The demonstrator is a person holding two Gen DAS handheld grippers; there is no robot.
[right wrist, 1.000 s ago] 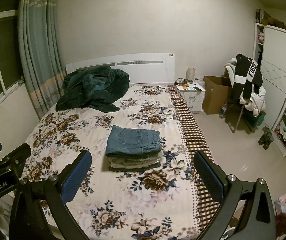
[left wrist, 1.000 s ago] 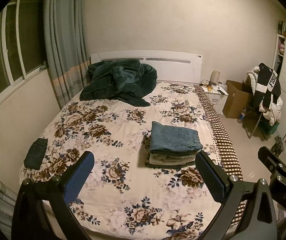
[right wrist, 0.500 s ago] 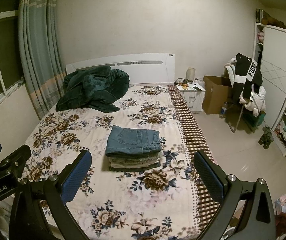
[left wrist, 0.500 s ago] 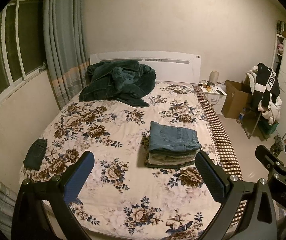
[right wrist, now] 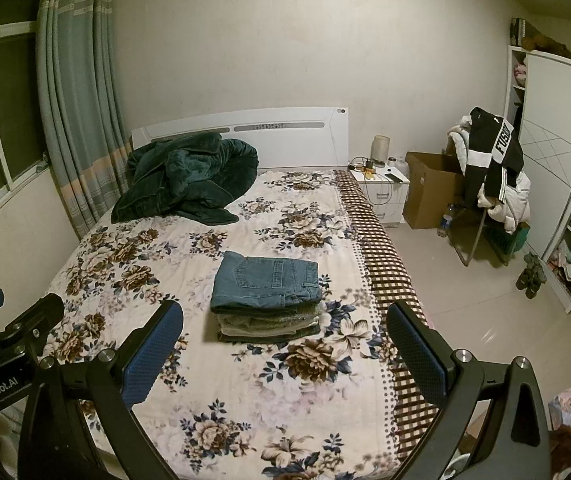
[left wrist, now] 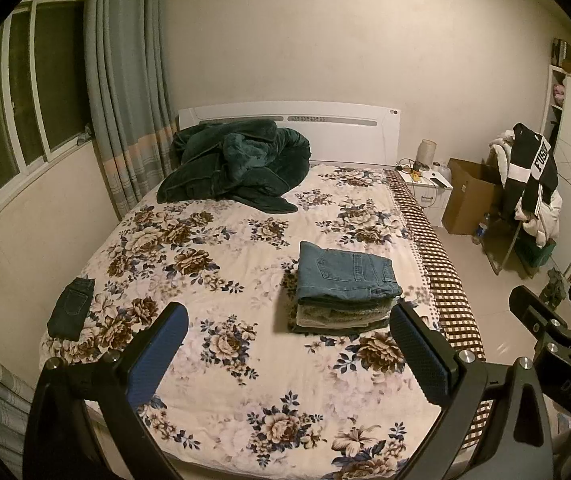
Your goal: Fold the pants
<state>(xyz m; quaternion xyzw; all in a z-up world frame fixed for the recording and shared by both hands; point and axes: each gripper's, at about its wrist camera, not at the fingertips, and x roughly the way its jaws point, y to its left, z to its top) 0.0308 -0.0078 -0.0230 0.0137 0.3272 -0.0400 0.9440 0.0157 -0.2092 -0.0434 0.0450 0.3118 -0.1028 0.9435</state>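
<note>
Left claw [left wrist: 285, 354] spread wide, empty, hovering over foot of bed [left wrist: 245, 380]; right claw [right wrist: 283, 350] likewise. Folded jeans [right wrist: 267, 280] top neat stack [right wrist: 269, 322] mid-bed. Small dark pants [left wrist: 71, 308] lie at left edge. Denim likely soft, moderately heavy; pinch at waistband.

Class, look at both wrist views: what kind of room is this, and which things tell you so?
Most likely a home bedroom. A bed with a floral cover and white headboard fills the room, a small nightstand stands beside it, and a wardrobe lines the side wall.
</note>
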